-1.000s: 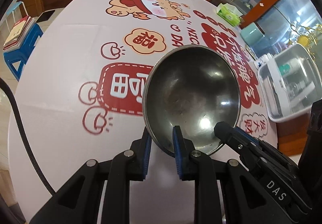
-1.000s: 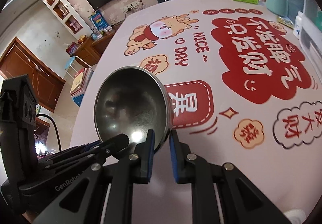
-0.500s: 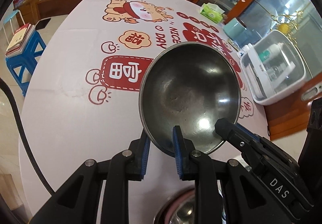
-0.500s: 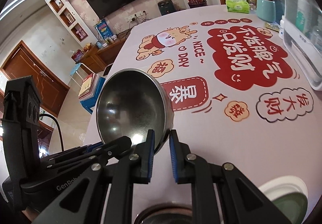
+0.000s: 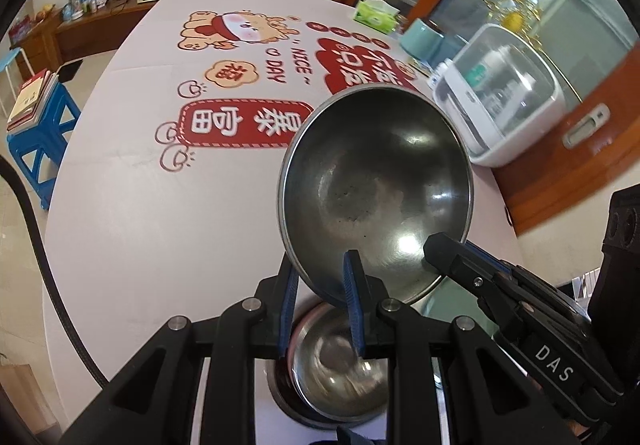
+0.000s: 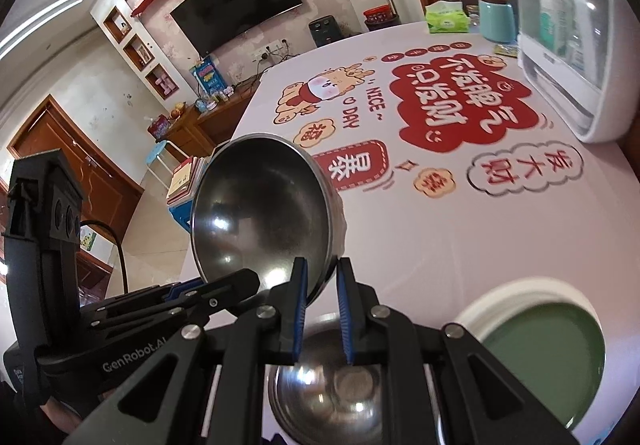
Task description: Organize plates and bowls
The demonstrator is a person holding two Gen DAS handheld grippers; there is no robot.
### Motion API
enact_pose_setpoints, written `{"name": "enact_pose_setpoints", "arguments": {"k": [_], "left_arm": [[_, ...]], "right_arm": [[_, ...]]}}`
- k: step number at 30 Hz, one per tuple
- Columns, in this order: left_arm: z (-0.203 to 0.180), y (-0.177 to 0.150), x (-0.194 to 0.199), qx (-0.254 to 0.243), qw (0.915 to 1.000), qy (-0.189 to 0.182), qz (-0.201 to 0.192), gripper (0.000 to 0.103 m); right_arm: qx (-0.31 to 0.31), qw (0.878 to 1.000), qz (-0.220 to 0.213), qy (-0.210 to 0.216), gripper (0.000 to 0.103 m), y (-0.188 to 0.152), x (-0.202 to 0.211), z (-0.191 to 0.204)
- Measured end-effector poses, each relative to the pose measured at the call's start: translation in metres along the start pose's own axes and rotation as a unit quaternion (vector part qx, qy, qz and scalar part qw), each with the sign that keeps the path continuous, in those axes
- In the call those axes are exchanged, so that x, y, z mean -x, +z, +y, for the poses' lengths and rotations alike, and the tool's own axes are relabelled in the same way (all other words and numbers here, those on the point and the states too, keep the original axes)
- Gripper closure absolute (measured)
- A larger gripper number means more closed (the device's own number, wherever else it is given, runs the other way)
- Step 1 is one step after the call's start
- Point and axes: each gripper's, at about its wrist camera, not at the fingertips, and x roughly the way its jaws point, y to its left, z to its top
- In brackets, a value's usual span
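A large steel bowl hangs tilted above the printed tablecloth, held by its near rim from two sides. My left gripper is shut on the rim, one pad inside the bowl and one outside. My right gripper is shut on the rim further along; its fingertips show in the left wrist view. Below the held bowl, at the table's near edge, a smaller steel bowl sits inside a wider dish. A green plate with a white rim lies to its right.
A white box with a clear lid stands at the table's right edge, with a teal canister and a green tissue pack behind it. Off the table's left edge is a blue stool carrying books.
Both grippers have carried the steel bowl up and back toward the table's near edge. The smaller steel bowl and the green plate have come into view beneath them.
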Motion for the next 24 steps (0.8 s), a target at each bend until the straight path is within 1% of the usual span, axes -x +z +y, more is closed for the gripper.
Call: {"name": "enact_pose_setpoints", "arguments": {"k": [5,12,24], "left_arm": [[-0.017,-0.029,0.007,-0.011,0.9998,-0.006,0.013,0.082],[-0.034,-0.065,0.01,-0.011,0.9995,-0.008,0.029,0.082],[-0.035,-0.12,0.01,0.032,0.9983,0.002,0.048,0.082]], "right_arm": [[-0.014,1.0,0.006,0.001,0.088,-0.024,0.019,-0.01],[-0.025,0.999,0.023,0.0,0.088,-0.055,0.038,-0.022],[-0.009,0.997,0.071,0.007,0.088,-0.099,0.047,-0.027]]}}
